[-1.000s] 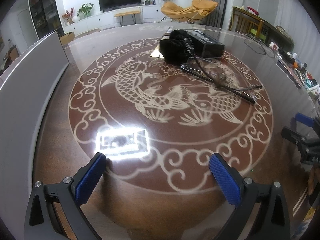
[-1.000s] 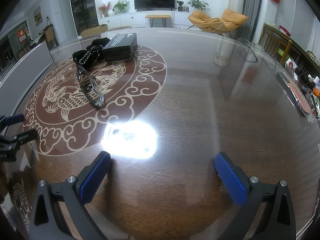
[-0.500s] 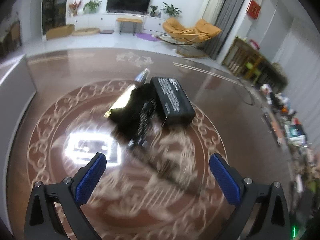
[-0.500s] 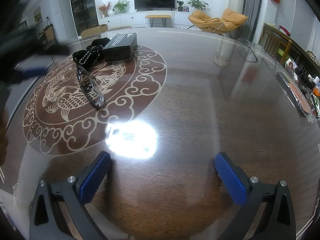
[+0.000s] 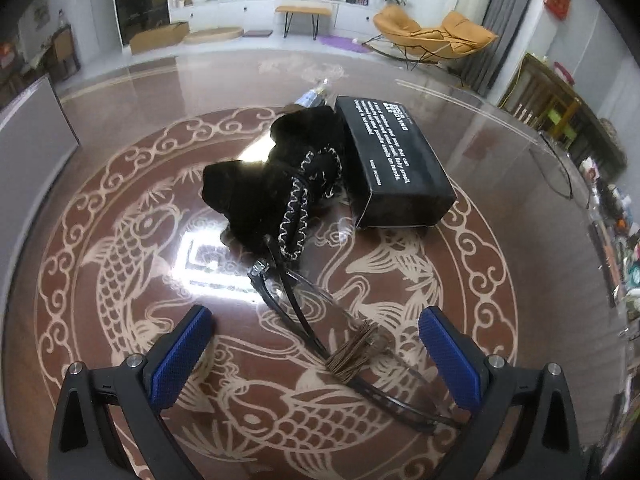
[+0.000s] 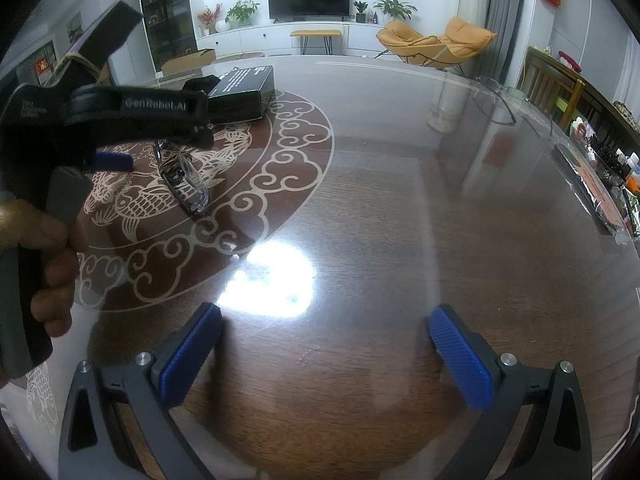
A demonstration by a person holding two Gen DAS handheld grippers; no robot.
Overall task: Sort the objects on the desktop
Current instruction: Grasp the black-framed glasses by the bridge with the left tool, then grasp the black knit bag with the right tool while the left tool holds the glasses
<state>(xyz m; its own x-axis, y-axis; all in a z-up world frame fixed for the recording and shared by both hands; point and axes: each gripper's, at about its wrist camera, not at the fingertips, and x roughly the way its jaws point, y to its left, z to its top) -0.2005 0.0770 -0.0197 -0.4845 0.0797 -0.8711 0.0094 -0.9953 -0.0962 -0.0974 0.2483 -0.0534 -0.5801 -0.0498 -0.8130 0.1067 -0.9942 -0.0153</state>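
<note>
A pair of black-framed glasses (image 5: 340, 336) lies on the glass table, between the fingers of my open left gripper (image 5: 316, 344). Behind it lie a black cloth pouch (image 5: 276, 176) with a braided cord and a black box (image 5: 394, 168) with white print. In the right wrist view the glasses (image 6: 184, 180) and the box (image 6: 244, 92) sit at the far left, partly behind the left gripper's body (image 6: 100, 120). My right gripper (image 6: 324, 356) is open and empty over bare table.
A round koi pattern (image 5: 132, 248) lies under the glass top. A small shiny bottle (image 5: 312, 98) lies behind the pouch. A grey panel (image 5: 32, 132) stands at the left edge. Clutter lines the right edge (image 6: 608, 184). Lamp glare (image 6: 272, 280) marks the table.
My left gripper has swept forward and right across the table, coming down over the glasses. It now fills the left of the right wrist view. My right gripper has stayed still.
</note>
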